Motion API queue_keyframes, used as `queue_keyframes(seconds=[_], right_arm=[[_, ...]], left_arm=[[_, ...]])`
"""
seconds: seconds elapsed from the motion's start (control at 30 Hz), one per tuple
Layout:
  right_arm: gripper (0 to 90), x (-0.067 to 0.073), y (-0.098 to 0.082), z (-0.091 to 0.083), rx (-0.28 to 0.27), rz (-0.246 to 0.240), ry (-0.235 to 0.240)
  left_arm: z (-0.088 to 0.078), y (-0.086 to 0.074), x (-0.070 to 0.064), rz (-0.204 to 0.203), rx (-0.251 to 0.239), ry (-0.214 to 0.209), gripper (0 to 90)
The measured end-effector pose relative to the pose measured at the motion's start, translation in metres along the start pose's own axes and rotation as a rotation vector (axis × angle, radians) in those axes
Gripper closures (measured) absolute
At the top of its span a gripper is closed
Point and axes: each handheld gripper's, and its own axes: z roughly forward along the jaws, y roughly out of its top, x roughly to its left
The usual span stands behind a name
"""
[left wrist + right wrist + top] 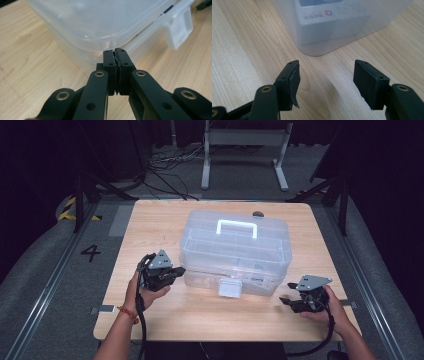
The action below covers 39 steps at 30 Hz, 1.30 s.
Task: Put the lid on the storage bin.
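A clear plastic box (236, 251) with a white handle (237, 227) sits mid-bench, its latch (230, 287) facing the near edge. The left gripper (117, 53) has its fingers pressed together against the box's near left corner. The right gripper (325, 77) has its fingers spread, empty, just off the box's near right corner.

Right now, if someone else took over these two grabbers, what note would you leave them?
Left gripper: shut, holding nothing, tips at the near left corner of the box, just under its lid rim.
Right gripper: open, holding nothing, low over the table, short of the box's near right corner.
Box: clear plastic, mid-table, lid down, white handle on top, front latch facing the person.
Done: nothing visible yet. Left: probably the latch and lid.
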Motion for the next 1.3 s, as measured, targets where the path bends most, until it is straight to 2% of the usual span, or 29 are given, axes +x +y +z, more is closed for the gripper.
queue_keyframes(seconds=[0.07,0.13,0.27,0.33,0.37,0.43,0.63,0.8,0.83,0.9,0.93,1.0,1.13,1.2,1.23,1.3], right_arm=[[38.5,0.0,0.0,0.0,-0.001,-0.001,-0.001],[38.3,0.0,0.0,0.0,-0.004,0.001,-0.002],[37.9,0.0,0.002,-0.002,-0.011,-0.003,-0.006],[37.6,0.0,0.002,-0.004,-0.02,-0.005,-0.012],[37.1,0.0,0.004,-0.007,-0.031,-0.004,-0.017],[36.9,0.0,0.005,-0.009,-0.035,-0.006,-0.018],[35.7,-0.005,0.008,-0.019,-0.042,-0.02,-0.041],[34.9,-0.01,0.01,-0.028,-0.022,-0.03,-0.05],[34.7,-0.011,0.007,-0.029,-0.013,-0.036,-0.052],[34.3,-0.011,0.003,-0.032,0.002,-0.035,-0.062],[34.1,-0.012,-0.001,-0.034,-0.004,-0.033,-0.065],[33.9,-0.012,-0.003,-0.036,-0.007,-0.022,-0.063],[33.1,-0.016,-0.02,-0.04,-0.018,0.029,-0.064],[32.4,-0.018,-0.028,-0.042,-0.02,0.06,-0.078],[31.9,-0.02,-0.035,-0.044,-0.02,0.092,-0.087],[31.4,-0.021,-0.039,-0.044,-0.025,0.105,-0.093]], left_arm=[[0.0,-0.003,0.0,-0.005,0.007,0.009,86.5],[-0.001,-0.006,0.002,-0.015,-0.008,0.0,85.7],[-0.001,-0.007,-0.001,-0.011,-0.008,-0.002,82.1],[-0.001,-0.007,-0.006,0.021,0.007,0.015,79.7],[0.0,-0.007,-0.009,0.036,0.011,0.022,75.4],[0.001,-0.008,-0.014,0.061,0.03,0.04,74.1],[0.003,-0.019,-0.021,0.1,0.105,0.086,61.2],[0.003,-0.037,-0.019,0.099,0.163,0.095,46.3],[0.002,-0.04,-0.019,0.094,0.161,0.103,44.3],[0.001,-0.043,-0.018,0.081,0.157,0.092,38.2],[-0.003,-0.05,-0.016,0.049,0.133,0.085,35.2],[-0.005,-0.054,-0.015,0.042,0.135,0.091,30.4],[-0.013,-0.066,-0.014,0.034,0.149,0.109,26.7],[-0.016,-0.071,-0.013,0.042,0.156,0.124,25.8],[-0.019,-0.074,-0.012,0.032,0.159,0.126,25.7],[-0.022,-0.081,-0.01,0.016,0.166,0.14,25.7]])
